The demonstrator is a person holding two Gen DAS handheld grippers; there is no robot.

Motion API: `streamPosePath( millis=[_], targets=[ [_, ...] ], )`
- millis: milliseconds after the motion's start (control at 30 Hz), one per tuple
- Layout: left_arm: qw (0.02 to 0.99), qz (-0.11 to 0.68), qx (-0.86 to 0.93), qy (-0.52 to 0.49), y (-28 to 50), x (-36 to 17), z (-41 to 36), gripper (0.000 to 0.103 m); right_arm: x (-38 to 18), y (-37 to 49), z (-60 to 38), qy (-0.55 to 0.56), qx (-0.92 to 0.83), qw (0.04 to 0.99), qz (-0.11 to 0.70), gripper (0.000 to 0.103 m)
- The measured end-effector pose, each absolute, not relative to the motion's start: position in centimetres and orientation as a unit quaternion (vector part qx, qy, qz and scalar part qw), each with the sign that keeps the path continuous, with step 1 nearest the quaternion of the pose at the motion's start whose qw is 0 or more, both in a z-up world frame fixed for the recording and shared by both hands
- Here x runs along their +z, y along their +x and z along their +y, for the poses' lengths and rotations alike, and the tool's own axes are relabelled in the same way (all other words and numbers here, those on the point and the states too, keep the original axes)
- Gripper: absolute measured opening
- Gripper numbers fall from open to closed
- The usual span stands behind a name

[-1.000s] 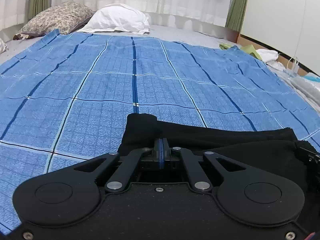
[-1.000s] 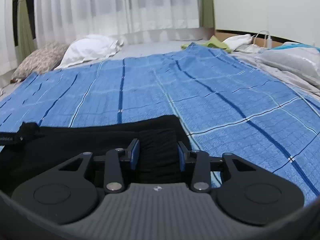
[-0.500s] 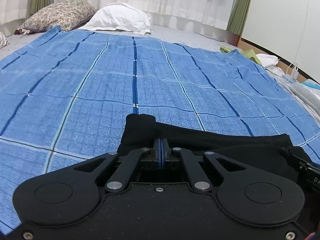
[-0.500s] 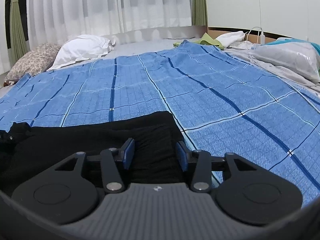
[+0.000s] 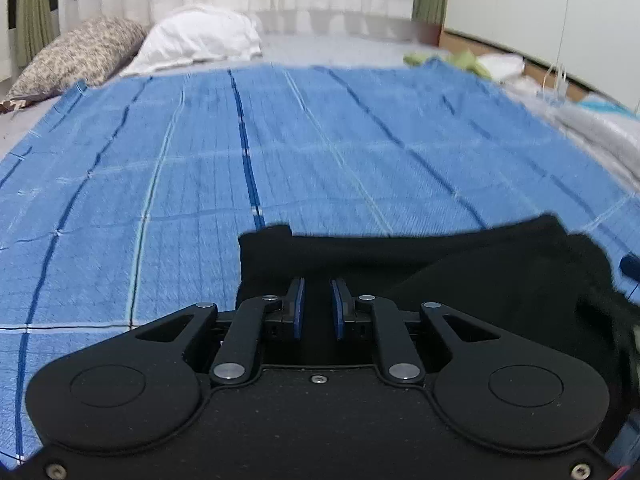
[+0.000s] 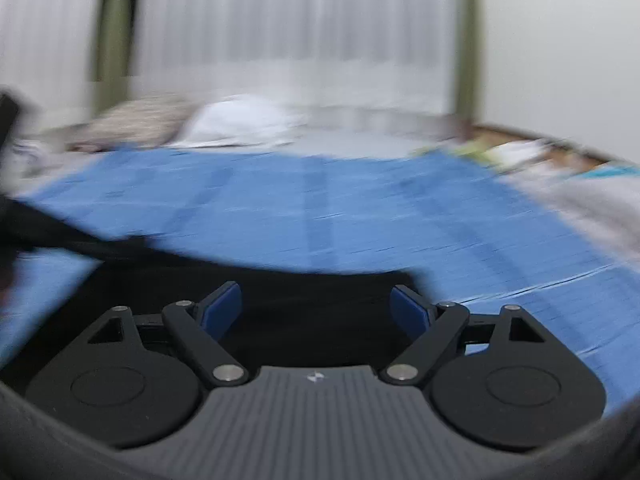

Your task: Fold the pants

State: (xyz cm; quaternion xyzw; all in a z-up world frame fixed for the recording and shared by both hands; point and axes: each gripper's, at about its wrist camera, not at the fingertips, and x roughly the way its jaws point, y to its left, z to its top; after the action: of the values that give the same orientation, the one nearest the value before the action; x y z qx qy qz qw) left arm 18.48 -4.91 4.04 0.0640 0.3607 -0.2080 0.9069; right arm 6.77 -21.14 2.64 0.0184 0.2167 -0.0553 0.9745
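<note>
The black pants (image 5: 440, 256) lie folded on a blue checked blanket (image 5: 280, 140), right in front of both grippers. My left gripper (image 5: 318, 296) hangs just over their left end. Its jaws are opening, a narrow gap shows between the blue pads (image 5: 298, 308), and they press on nothing. In the blurred right wrist view, my right gripper (image 6: 316, 300) is over the pants (image 6: 280, 280) near their right end. Its jaws are opening too and stand wide apart, with cloth below them and none pinched.
A floral pillow (image 5: 76, 56) and a white pillow (image 5: 200, 40) lie at the far end of the bed under white curtains. Green cloth (image 5: 460, 58), cables and bags (image 5: 592, 128) crowd the right side. The blanket (image 6: 360, 220) stretches far beyond the pants.
The left jaws, shut before, have parted a little and lifted slightly. The right jaws have spread much wider, letting go of the pants fold, and that gripper has swung sideways.
</note>
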Motion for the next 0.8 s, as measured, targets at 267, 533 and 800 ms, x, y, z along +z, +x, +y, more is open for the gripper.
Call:
streamPosePath(
  millis=[267,533,800],
  targets=[
    [0.913,0.357,-0.191,0.047,21.3,2.9,-5.5,0.012,-0.5,7.2,-13.9,0.014,0.084,0.957,0.277,0.065],
    [0.913,0.379,-0.154,0.011,26.2,1.6,-5.6,0.009,-1.4,3.8,-12.5,-0.024,0.080,0.965,0.250,0.065],
    [0.924,0.341,-0.175,-0.011,24.0,5.6,-4.1,0.015,0.1,2.5,-14.6,0.021,0.088,0.971,0.220,0.075]
  ],
)
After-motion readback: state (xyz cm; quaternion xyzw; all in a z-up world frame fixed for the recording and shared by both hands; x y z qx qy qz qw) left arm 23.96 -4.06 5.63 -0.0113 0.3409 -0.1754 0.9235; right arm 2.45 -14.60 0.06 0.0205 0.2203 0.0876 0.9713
